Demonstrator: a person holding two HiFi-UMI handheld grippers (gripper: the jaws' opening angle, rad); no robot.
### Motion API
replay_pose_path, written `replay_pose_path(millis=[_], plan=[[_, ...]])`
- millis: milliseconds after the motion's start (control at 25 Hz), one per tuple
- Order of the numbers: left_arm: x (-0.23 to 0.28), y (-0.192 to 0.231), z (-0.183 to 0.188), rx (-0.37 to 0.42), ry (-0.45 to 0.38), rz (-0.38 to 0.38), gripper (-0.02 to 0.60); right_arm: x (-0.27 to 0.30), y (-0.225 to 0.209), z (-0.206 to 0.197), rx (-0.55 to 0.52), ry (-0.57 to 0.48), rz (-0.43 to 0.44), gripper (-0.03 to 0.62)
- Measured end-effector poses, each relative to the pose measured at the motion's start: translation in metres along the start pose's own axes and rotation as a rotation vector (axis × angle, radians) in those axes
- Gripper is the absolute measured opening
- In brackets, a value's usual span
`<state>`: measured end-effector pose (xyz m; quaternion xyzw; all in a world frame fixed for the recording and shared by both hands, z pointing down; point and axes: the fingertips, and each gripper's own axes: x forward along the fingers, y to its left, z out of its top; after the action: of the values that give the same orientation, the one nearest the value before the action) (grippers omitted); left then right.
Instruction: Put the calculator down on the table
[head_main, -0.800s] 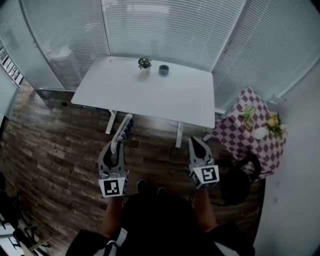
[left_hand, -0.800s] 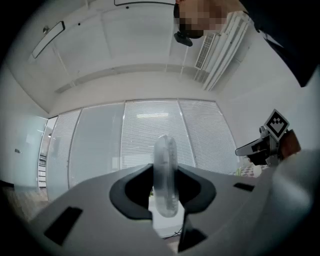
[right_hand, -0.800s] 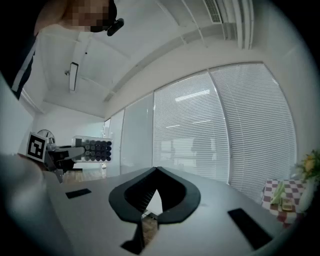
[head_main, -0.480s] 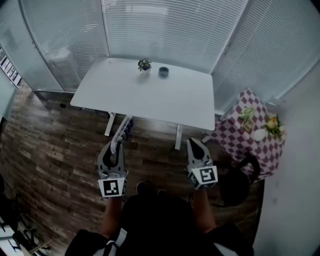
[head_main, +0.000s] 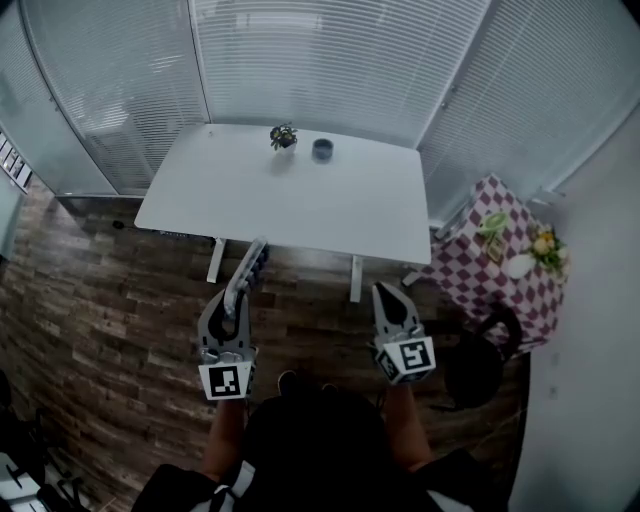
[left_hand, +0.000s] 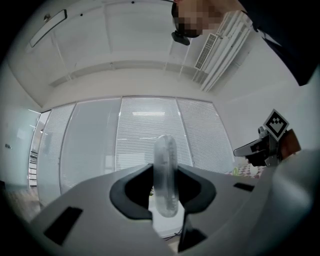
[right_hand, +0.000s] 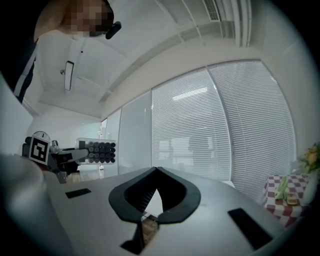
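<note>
Calculator (head_main: 250, 262) apparently clamped in left gripper (head_main: 231, 300).

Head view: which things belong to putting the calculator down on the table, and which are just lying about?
Job in hand: calculator, clamped edge-on in the left gripper; white table, where it goes.

Lying about: small potted plant and dark cup at the table's far edge; checkered side table; black chair; right gripper, shut and empty.
</note>
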<state>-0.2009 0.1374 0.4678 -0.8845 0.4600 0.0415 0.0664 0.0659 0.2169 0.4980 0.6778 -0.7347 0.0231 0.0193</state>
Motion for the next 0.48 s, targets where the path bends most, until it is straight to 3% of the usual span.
replay_pose_path(millis=[280, 480], plan=[[0.024, 0.008, -0.011, -0.007, 0.004, -0.081, 0.1, 0.009, -0.005, -0.007, -0.018, -0.003, -0.107, 0.006], [0.049, 0.014, -0.013, -0.018, -0.012, -0.085, 0.1, 0.035, -0.008, -0.001, -0.019, -0.012, -0.072, 0.006]])
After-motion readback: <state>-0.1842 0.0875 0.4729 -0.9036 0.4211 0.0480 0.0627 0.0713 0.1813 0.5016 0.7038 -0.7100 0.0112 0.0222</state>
